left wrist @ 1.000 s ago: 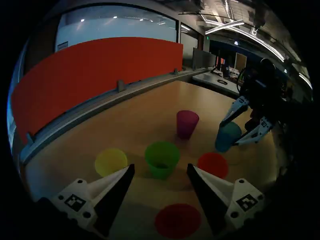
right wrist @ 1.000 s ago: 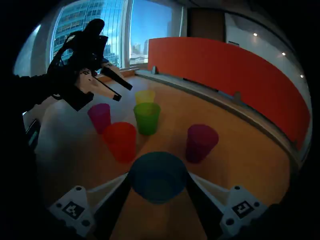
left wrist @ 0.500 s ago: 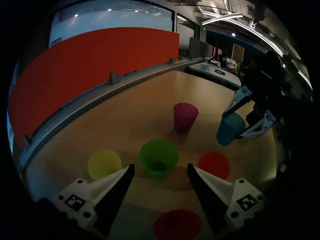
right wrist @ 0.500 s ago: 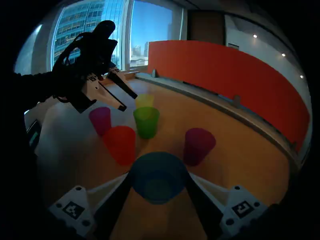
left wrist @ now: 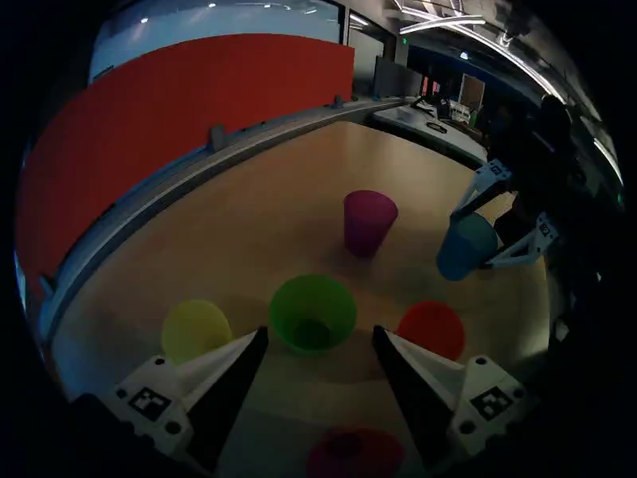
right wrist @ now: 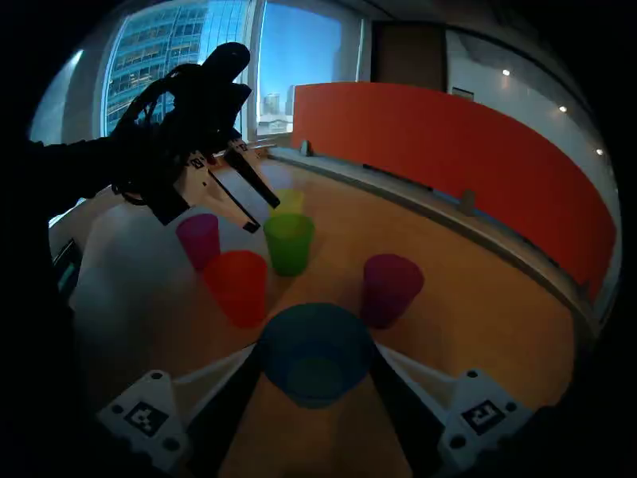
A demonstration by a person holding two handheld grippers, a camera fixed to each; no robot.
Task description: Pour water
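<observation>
Changing since a second ago: the left claw [left wrist: 317, 333] has come forward, so the green translucent plastic cup [left wrist: 312, 315] now sits lower and closer between its fingertips, and the pink plastic cup [left wrist: 354, 454] has slid toward the bottom edge of the left gripper view.
Left claw from the right gripper view: the left claw [right wrist: 263, 215] has moved in from beside the pink plastic cup [right wrist: 199, 239] and its tips now hang just beside the rim of the green translucent plastic cup [right wrist: 288, 243].
Right claw before and now: it keeps the same hold; in the left gripper view the cup has drifted a little to the right.
Right claw [right wrist: 314, 350]: both fingers press on the blue translucent plastic cup [right wrist: 314, 374], one on each side.
Blue cup: between the fingers of the right claw [left wrist: 467, 241], where the blue translucent plastic cup [left wrist: 466, 247] appears to lean; whether it touches the worktop I cannot tell.
Water: cannot tell whether any is in the blue cup.
Left claw state: jaws spread wide, holding nothing.
Worktop [left wrist: 263, 231]: pale wood, with a red partition panel [left wrist: 159, 111] along its far edge.
Other cups: a yellow plastic cup [left wrist: 195, 331] left of the green one, an orange-red plastic cup [left wrist: 431, 328] to its right, a purple plastic cup [left wrist: 369, 221] farther off.
</observation>
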